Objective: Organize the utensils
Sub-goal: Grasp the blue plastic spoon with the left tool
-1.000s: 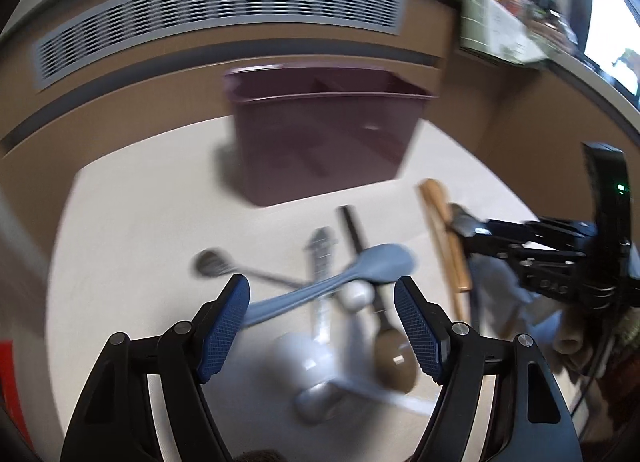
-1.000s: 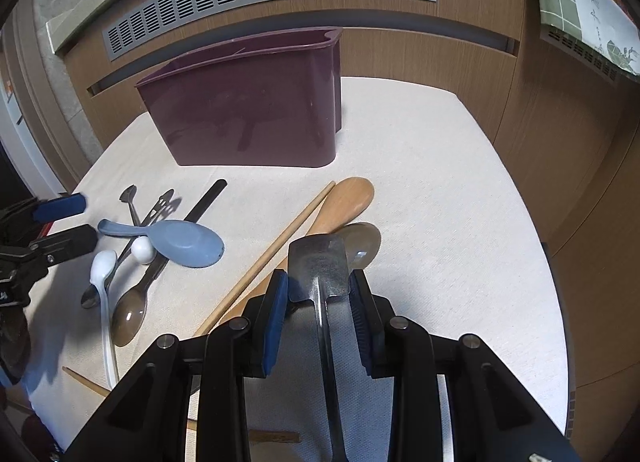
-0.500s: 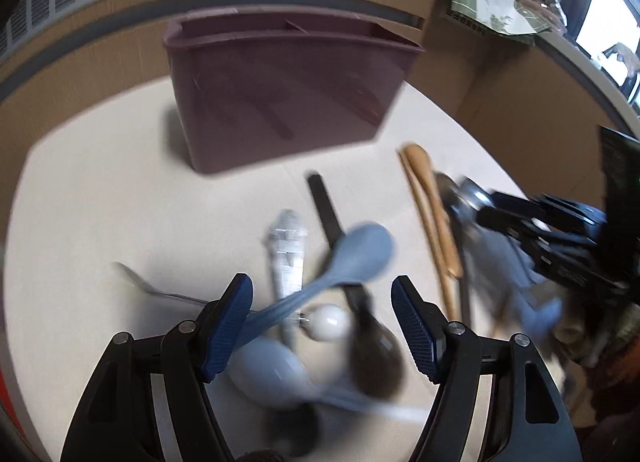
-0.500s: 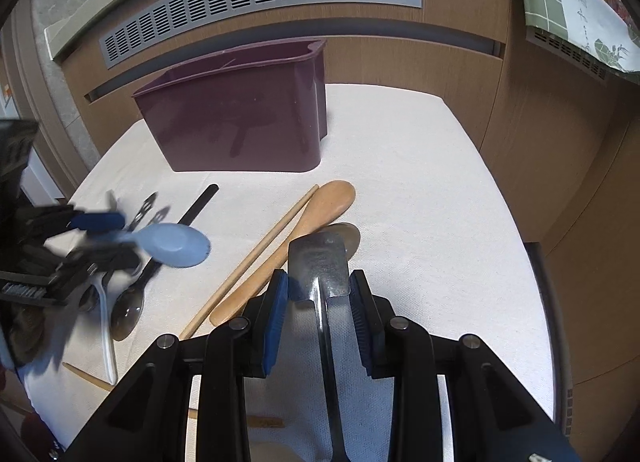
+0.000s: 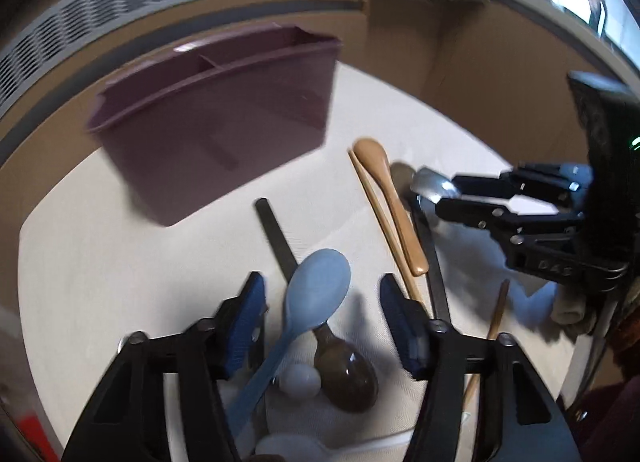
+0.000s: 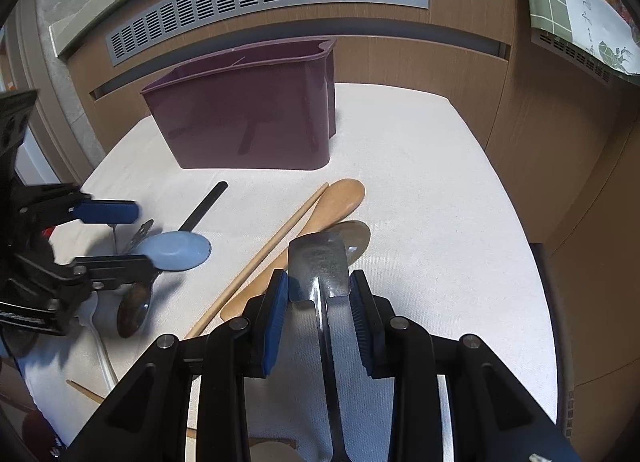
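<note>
Change since a second ago: the left gripper has shifted from above the middle of the utensil pile to straddle the light-blue spoon, and its jaws stand narrower than before; the right gripper has not moved.

Left gripper: jaws closing, the blue spoon's bowl and neck between the blue pads. A gap shows on both sides of the spoon; no pad presses on it. The left view is blurred, so contact lower on the handle cannot be ruled out.

Right gripper: about half open, pads clamped on either side of a metal spatula, blade pointing forward, handle running back between the fingers.

Purple organizer bin: upright at the far side of the white cloth-covered table, an inner divider visible at its rim.

Loose on the cloth:
- wooden spoon, bowl towards the bin, beside a wooden chopstick;
- brown spoon with black handle, bowl near the left gripper, handle angled towards the bin, passing under the blue spoon;
- white spoon, touching the blue spoon's handle;
- a second thin wooden stick, near the right gripper.
</note>
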